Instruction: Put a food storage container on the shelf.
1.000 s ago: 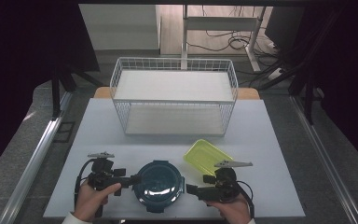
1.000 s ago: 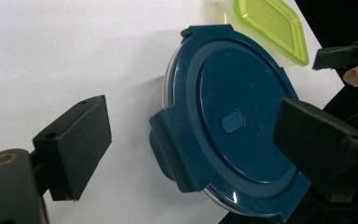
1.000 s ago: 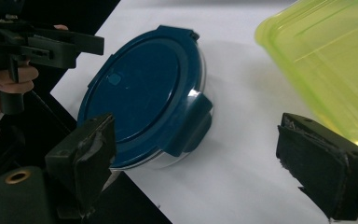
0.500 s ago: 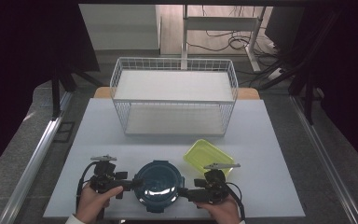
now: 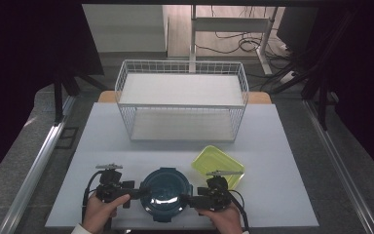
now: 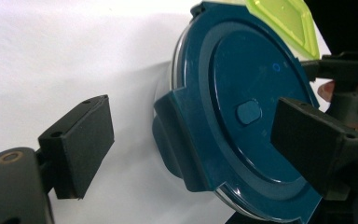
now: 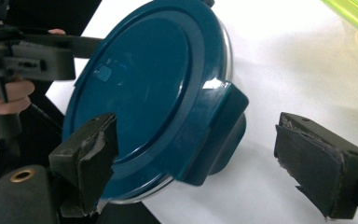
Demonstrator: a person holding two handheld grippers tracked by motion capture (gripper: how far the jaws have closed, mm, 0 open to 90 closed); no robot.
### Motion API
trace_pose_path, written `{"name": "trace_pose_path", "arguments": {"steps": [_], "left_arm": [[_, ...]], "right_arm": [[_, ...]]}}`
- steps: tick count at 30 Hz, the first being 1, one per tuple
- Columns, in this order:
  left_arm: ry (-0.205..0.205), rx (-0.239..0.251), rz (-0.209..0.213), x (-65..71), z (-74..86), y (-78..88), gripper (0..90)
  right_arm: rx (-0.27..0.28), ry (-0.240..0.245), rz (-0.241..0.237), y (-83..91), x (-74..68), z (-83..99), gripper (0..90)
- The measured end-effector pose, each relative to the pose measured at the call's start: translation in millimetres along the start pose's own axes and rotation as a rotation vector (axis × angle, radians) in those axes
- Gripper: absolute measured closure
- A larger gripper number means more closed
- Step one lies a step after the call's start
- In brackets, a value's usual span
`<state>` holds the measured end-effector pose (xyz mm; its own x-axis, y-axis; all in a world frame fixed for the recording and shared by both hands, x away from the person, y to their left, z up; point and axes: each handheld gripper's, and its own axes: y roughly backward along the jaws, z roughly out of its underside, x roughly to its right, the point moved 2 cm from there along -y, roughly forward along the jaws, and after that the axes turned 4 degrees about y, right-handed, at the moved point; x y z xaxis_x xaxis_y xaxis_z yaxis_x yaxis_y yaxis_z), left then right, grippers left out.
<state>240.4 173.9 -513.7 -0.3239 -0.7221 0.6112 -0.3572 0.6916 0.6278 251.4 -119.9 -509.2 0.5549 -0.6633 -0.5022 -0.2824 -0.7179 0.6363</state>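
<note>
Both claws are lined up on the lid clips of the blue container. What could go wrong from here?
1. The blue container sits near the table's front edge; uneven pulls could push it off.
2. The left claw and right claw stand open around the side clips; a pad could close on the lid rim and slip.
3. The yellow lid lies close beside the right claw and could get nudged.

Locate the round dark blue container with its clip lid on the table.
In the high view the round dark blue lidded container sits at the white table's near edge, between the left tongs and right tongs, beside the yellow-green plastic lid.
</note>
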Motion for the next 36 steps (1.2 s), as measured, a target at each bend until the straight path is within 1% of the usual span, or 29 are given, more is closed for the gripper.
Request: {"name": "trace_pose_path", "arguments": {"steps": [3, 4, 7, 9, 12, 18, 21, 24, 29, 31, 34, 36], "left_arm": [[0.009, -0.008, 0.011, -1.9, 0.6, -3.3, 12.8], [0.013, -0.014, 0.019, -3.0, 1.1, -4.9, 12.6], [0.019, -0.025, 0.027, -4.1, 1.8, -8.1, 11.6], [0.016, -0.031, 0.034, -3.6, 2.0, -10.3, 11.2], [0.016, -0.036, 0.041, -3.1, 2.3, -12.8, 11.1], [0.051, -0.048, 0.075, -5.7, 3.5, -18.7, 10.9], [0.071, -0.049, 0.098, -7.2, 3.1, -21.2, 11.1], [0.077, -0.059, 0.114, -6.6, 3.3, -23.1, 11.6], [0.076, -0.073, 0.148, -2.1, 4.7, -25.7, 17.1], [0.073, -0.075, 0.146, -1.2, 4.8, -26.6, 17.3], [0.091, -0.074, 0.156, -3.6, 4.5, -25.5, 18.8], [0.107, -0.071, 0.158, -4.2, 4.5, -25.0, 20.1]], "right_arm": [[0.003, -0.022, -0.005, -3.3, 2.2, -0.6, 13.4], [-0.001, -0.028, -0.011, -4.4, 2.3, -0.5, 13.4], [-0.006, -0.043, -0.019, -8.3, 1.2, -0.3, 13.3], [-0.005, -0.055, -0.029, -11.4, 1.1, -0.5, 13.2], [-0.013, -0.064, -0.029, -15.3, 0.4, -0.5, 12.6], [-0.020, -0.087, -0.041, -21.9, 1.4, -0.3, 11.2], [-0.025, -0.111, -0.060, -24.2, 2.5, -0.2, 11.2], [-0.031, -0.126, -0.077, -26.5, 2.3, 0.2, 11.6], [-0.036, -0.139, -0.107, -29.0, 1.9, 0.6, 14.8], [-0.035, -0.147, -0.111, -29.3, 2.2, 0.6, 15.0], [-0.034, -0.164, -0.114, -29.0, 3.5, 0.4, 16.1], [-0.035, -0.185, -0.121, -28.9, 4.7, 0.4, 16.8]]}}
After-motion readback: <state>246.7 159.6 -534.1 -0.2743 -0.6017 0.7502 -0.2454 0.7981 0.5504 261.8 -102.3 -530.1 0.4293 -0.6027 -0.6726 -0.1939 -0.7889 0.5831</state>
